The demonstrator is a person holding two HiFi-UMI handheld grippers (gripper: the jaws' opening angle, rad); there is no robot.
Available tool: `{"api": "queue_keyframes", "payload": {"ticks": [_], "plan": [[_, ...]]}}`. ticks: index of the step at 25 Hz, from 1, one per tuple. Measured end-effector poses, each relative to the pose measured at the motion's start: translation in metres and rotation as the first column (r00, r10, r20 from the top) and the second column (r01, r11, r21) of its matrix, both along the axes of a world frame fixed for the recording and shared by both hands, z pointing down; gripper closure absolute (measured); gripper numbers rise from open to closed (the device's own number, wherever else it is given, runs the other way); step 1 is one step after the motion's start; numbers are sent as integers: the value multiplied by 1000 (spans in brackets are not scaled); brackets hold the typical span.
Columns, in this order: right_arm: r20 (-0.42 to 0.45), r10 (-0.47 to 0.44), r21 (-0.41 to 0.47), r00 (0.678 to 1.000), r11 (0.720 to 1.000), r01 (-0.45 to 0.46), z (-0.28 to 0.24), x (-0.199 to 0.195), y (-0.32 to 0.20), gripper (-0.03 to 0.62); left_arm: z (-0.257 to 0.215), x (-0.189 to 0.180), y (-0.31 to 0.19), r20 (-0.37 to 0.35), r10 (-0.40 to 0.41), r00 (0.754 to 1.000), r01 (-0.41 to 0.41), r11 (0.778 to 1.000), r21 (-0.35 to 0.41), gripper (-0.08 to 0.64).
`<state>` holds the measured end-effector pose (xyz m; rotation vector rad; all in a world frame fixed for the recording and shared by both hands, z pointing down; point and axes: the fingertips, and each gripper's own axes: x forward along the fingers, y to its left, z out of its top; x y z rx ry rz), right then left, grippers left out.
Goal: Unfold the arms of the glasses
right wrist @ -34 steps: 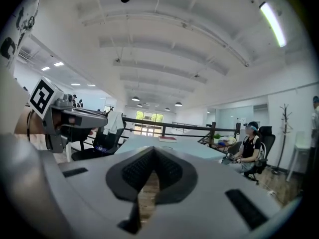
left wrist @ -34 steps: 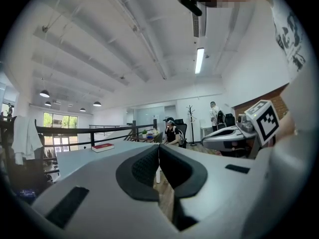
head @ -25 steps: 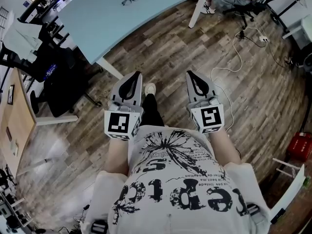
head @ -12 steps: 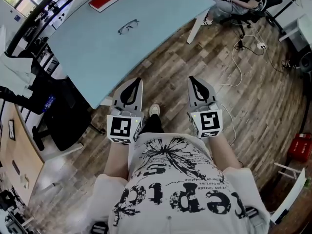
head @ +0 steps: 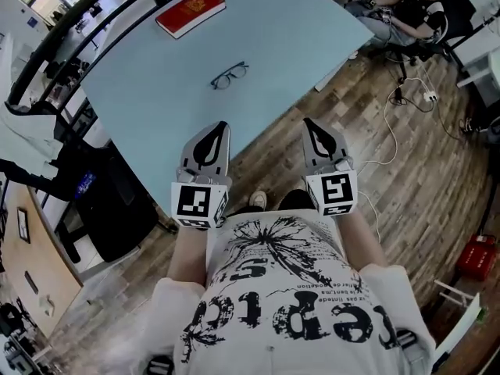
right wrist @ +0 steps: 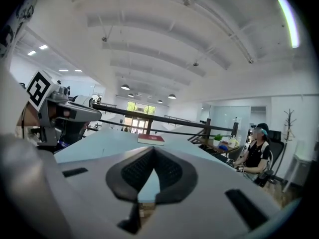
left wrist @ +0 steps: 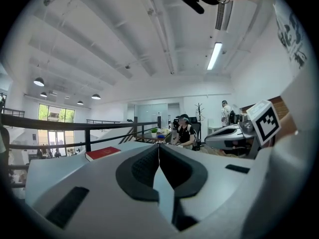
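Dark-framed glasses (head: 229,76) lie on the light blue table (head: 156,92), arms folded as far as I can tell at this size. Both grippers are held level side by side in front of the person, short of the glasses. In the head view the left gripper (head: 219,128) reaches over the table's near edge, and the right gripper (head: 308,123) hangs just off that edge above the floor. Both are shut with nothing between the jaws. In the left gripper view the left gripper (left wrist: 159,146) has its pads meeting, as does the right gripper (right wrist: 153,150) in its own view. Neither gripper view shows the glasses.
A red book (head: 191,12) lies on the table beyond the glasses, also seen as the red book (right wrist: 151,139). A seated person (head: 406,6) is at the far right by office chairs. Cables (head: 391,123) trail over the wooden floor. A black chair (head: 109,201) stands left of the table.
The person has walked up to the table: table, glasses and book have slid down and nearer in the head view. Both grippers stayed shut, side by side.
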<state>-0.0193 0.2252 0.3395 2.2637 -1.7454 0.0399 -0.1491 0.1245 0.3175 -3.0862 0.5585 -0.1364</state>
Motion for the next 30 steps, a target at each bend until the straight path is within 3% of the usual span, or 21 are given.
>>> {"api": "queue_keyframes", "payload": {"ticks": [9, 17, 23, 30], "plan": [[5, -146, -24, 989, 989, 146, 11, 59, -110, 582, 15, 36, -82, 15, -156, 988, 156, 988, -17, 541], [31, -351, -49, 936, 935, 352, 18, 126, -222, 581, 20, 86, -158, 43, -374, 926, 376, 926, -31, 541], [85, -513, -118, 854, 846, 520, 35, 165, -293, 581, 29, 131, -200, 68, -501, 863, 504, 862, -48, 541], [154, -656, -204, 739, 711, 673, 67, 173, -340, 582, 45, 150, -217, 97, -619, 779, 626, 774, -95, 541]]}}
